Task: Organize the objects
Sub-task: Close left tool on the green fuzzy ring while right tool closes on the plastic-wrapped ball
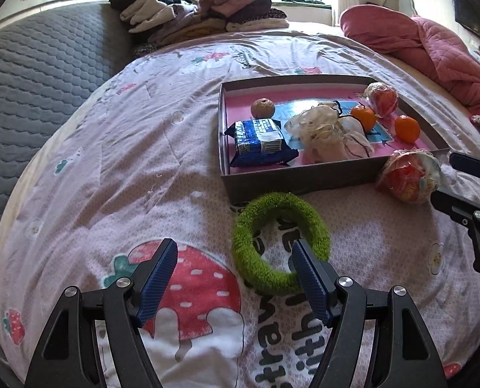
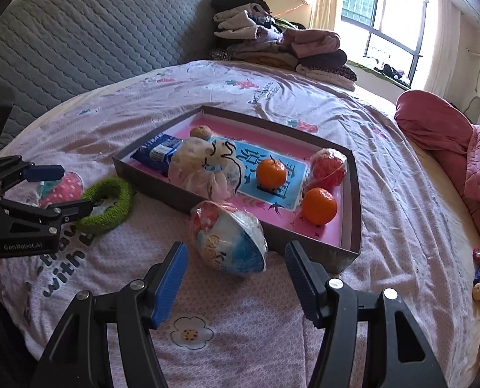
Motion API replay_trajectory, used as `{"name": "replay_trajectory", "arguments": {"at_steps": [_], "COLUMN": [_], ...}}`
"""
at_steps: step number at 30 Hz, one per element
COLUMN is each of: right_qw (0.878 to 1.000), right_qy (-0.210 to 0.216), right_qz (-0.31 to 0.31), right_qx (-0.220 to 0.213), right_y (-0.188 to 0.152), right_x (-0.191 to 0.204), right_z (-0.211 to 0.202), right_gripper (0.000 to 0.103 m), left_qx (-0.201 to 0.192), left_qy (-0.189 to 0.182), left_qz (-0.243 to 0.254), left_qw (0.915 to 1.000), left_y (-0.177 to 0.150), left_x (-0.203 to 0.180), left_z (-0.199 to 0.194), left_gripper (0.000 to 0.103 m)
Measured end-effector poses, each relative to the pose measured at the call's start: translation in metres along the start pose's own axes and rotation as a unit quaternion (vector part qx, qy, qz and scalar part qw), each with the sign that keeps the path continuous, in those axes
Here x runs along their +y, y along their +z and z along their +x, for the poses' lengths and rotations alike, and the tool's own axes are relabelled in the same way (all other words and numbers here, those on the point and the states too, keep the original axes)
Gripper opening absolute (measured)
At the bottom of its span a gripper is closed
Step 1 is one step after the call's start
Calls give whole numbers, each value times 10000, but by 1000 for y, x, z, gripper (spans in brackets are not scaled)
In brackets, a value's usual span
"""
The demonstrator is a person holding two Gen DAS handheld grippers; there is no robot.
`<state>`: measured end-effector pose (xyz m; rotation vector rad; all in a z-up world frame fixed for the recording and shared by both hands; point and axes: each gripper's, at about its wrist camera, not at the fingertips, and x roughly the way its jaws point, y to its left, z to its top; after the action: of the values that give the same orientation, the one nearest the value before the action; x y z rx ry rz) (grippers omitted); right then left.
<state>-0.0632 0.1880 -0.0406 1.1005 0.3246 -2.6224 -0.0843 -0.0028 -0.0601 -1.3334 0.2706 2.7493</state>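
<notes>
Now both tools hang low over the bed, jaws spread and gripping nothing. Just ahead of the left tool lies a green fuzzy ring, flat on the strawberry-print sheet; the tool's right finger overlaps its near edge, though I cannot tell whether they touch. Before the right tool sits a plastic-wrapped ball, against the outer wall of the shallow box. Inside the box are two mandarins, another wrapped ball, a blue snack packet, a mesh bundle and a brownish round fruit.
</notes>
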Motion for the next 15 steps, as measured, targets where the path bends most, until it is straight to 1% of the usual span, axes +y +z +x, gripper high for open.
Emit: {"name": "replay_trajectory", "arguments": {"at_steps": [7, 10, 15], "right_qw": [9997, 9995, 9991], "right_qy": [72, 117, 2], "right_qz": [-203, -275, -399], "right_qx": [150, 105, 110], "right_y": [1, 3, 3], "right_x": [4, 9, 15], "right_z": [19, 22, 28], "right_gripper": [62, 62, 61], "left_qx": [64, 65, 46], "left_qy": [-64, -59, -65], "left_qz": [-25, -11, -44], "left_qw": [10000, 10000, 10000], "left_y": [3, 3, 3], "left_x": [3, 3, 3], "left_z": [15, 20, 25], "left_gripper": [75, 75, 75]}}
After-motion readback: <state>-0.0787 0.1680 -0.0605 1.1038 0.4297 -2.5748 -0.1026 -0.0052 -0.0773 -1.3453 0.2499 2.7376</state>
